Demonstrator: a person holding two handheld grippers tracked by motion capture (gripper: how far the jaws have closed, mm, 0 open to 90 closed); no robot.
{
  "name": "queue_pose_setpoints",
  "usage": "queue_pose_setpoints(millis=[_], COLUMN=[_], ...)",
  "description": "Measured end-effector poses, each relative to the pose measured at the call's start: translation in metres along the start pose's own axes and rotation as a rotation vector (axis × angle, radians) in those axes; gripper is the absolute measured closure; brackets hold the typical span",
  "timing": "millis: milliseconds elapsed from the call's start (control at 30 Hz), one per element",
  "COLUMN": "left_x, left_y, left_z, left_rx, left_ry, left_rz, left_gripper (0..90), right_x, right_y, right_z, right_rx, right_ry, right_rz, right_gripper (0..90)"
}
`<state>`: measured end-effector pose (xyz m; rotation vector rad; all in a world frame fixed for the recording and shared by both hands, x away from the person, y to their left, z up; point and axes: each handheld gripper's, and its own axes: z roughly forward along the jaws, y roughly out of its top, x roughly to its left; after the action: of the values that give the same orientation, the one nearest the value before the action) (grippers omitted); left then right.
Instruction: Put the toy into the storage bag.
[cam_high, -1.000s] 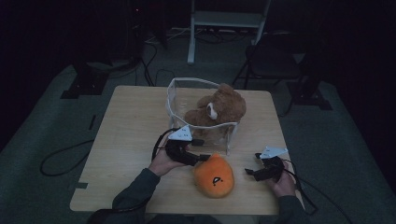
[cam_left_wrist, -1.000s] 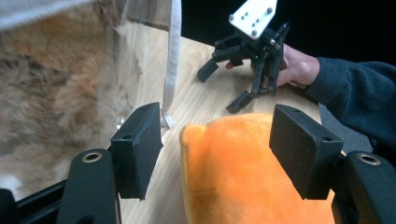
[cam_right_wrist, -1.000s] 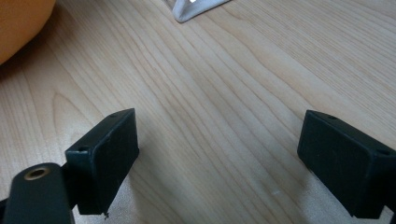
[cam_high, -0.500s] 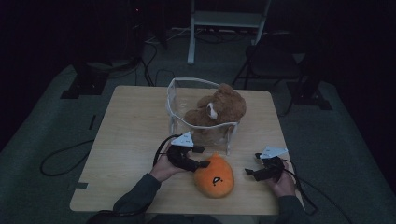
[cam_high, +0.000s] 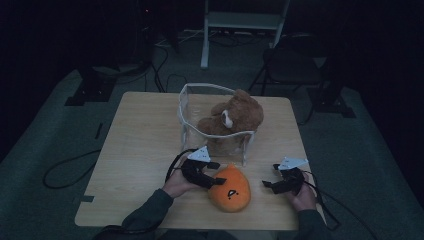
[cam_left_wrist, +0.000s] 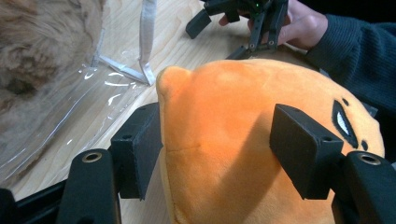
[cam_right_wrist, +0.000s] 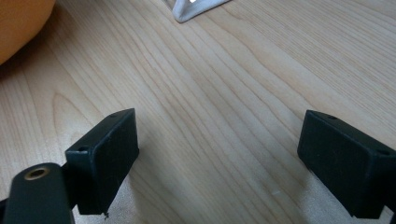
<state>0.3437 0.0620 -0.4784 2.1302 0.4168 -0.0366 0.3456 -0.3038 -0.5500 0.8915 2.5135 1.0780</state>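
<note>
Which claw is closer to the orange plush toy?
Left. The left claw straddles the orange plush, its jaws on either side. The right claw sits apart on the table, jaws open over bare wood.

Dim lab or studio: lone wooden table (cam_high: 135, 150), floor cables (cam_high: 65, 167), stand legs (cam_high: 240, 25), carpet.

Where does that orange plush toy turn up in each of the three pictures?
High view: orange plush toy near the table's front edge, centre.
Left gripper view: orange plush toy large in the middle, between the black tongs.
Right gripper view: a sliver in the top-left corner.
Shared landmark: the clear bin's white corner.
</note>
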Motion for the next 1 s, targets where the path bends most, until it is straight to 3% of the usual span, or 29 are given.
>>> queue_pose_setpoints(millis=[100,433,600,733,1000], left_x=[0.0,0.005,0.007,0.01,0.005], left_y=[0.0,-0.005,-0.007,-0.008,-0.008], left_z=[0.001,0.013,0.017,0.02,0.025], left_rx=[0.009,0.046,0.072,0.072,0.091], left_ry=[-0.005,-0.077,-0.105,-0.125,-0.192], left_rz=[-0.002,-0.065,-0.09,-0.11,-0.087], left_gripper=[34.6,29.1,19.1,17.6,17.8], right_x=[0.0,0.0,0.0,0.0,0.0], right_y=[0.0,0.0,0.0,0.0,0.0], right_z=[0.0,0.0,0.0,0.0,0.0], right_rx=[0.0,0.0,0.0,0.0,0.0], right_ry=[0.0,0.0,0.0,0.0,0.0], right_rz=[0.0,0.001,0.0,0.0,0.0], right_gripper=[11.6,11.6,11.7,11.7,11.7])
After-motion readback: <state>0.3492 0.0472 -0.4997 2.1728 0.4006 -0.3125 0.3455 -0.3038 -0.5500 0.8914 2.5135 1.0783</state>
